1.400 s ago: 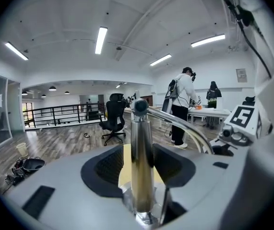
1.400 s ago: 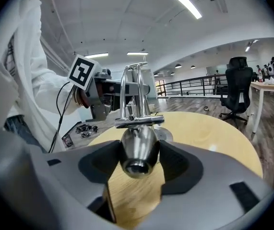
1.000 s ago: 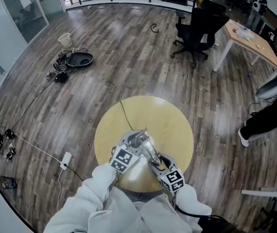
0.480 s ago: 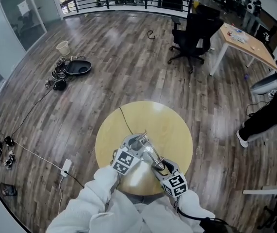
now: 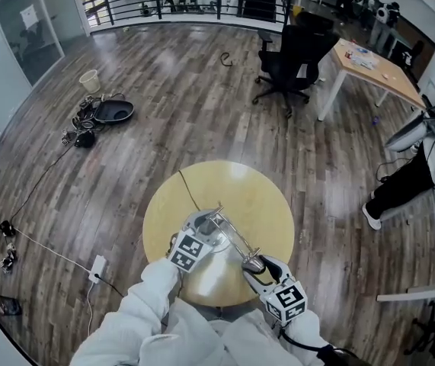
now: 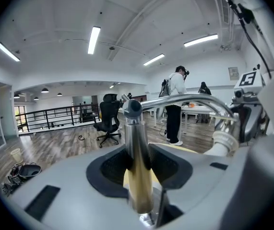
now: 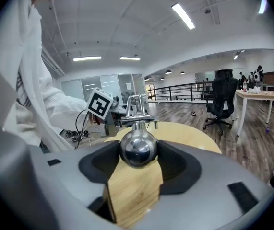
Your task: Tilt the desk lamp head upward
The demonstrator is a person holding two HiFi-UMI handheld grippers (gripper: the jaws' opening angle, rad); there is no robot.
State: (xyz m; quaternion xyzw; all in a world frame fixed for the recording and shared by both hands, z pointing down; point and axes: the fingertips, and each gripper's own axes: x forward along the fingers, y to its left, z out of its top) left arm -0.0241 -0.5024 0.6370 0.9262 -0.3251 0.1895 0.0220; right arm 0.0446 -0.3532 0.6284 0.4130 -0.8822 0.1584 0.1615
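A chrome desk lamp stands on the round wooden table [image 5: 263, 197]. Its upright post [image 6: 137, 162] sits between the jaws of my left gripper [image 6: 139, 169], which is shut on it, near the table's front edge [image 5: 202, 229]. From the post's top joint the thin lamp arm [image 5: 232, 239] slants toward the lower right. My right gripper [image 5: 257, 267] is shut on the rounded chrome lamp head [image 7: 137, 148], pads pressing both its sides [image 7: 137, 152]. The lamp's base is hidden under the left gripper.
A thin cable [image 5: 189, 191] runs over the table's far edge to the floor. A power strip [image 5: 95, 268] lies on the floor at left. Behind stand a black office chair [image 5: 289, 48] and a desk [image 5: 369, 63]. A person [image 5: 411, 175] stands at right.
My right gripper has risen toward the lower right with the lamp head in it, and the lamp arm shows longer. The left gripper has stayed on the post.
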